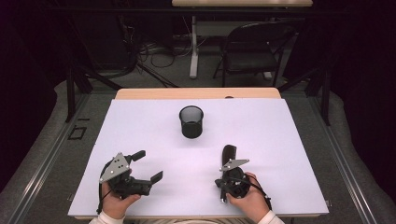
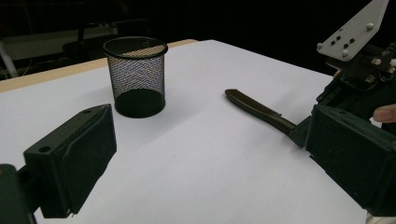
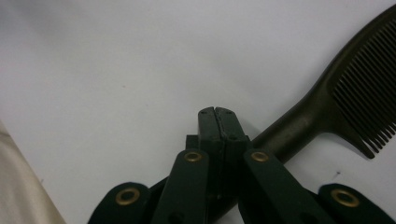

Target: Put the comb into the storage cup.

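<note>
The right gripper (image 3: 215, 112) is clamped shut — a dark comb (image 3: 327, 100) lies beneath its jaws; the left gripper (image 1: 148, 165) is held open — nothing between.

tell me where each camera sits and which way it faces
High view: above the person's side of the table, looking forward and down; both hands, both claws, cup, comb.
Left gripper view: rides the left claw, looking across the table at the cup and comb; own open jaws.
Right gripper view: on the right claw, facing down at the comb; shut jaws.
All three share the comb.
</note>
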A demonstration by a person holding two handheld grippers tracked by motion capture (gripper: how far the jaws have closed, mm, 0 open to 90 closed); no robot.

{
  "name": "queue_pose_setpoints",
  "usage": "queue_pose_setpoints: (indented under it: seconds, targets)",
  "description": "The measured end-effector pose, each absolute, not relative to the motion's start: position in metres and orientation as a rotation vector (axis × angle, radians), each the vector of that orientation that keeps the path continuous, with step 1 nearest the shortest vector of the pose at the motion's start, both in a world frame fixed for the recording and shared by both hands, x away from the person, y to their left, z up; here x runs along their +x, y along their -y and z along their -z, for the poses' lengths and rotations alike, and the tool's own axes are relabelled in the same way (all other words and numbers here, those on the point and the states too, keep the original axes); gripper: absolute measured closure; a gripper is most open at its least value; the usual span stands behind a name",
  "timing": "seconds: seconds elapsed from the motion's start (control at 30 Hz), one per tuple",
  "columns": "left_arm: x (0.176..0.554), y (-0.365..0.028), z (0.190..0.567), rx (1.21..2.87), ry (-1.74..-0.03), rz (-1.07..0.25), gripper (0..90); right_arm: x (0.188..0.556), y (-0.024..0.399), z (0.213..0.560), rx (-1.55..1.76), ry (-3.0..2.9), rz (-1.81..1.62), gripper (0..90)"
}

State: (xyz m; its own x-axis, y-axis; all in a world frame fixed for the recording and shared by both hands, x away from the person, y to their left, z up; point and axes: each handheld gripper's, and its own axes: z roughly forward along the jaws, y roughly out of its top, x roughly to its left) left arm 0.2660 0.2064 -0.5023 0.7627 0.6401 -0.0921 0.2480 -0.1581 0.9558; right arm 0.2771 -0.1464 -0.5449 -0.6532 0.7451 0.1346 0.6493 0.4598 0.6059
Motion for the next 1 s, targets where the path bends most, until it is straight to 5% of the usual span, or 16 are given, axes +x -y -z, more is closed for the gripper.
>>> queue_pose_setpoints:
  seconds: [1.0]
  targets:
    - [0.268, -0.205, 0.504, 1.747, -0.711, -0.394, 2.4, 0.285, 0.203, 0.545, 1.376, -2.436, -0.921, 90.0]
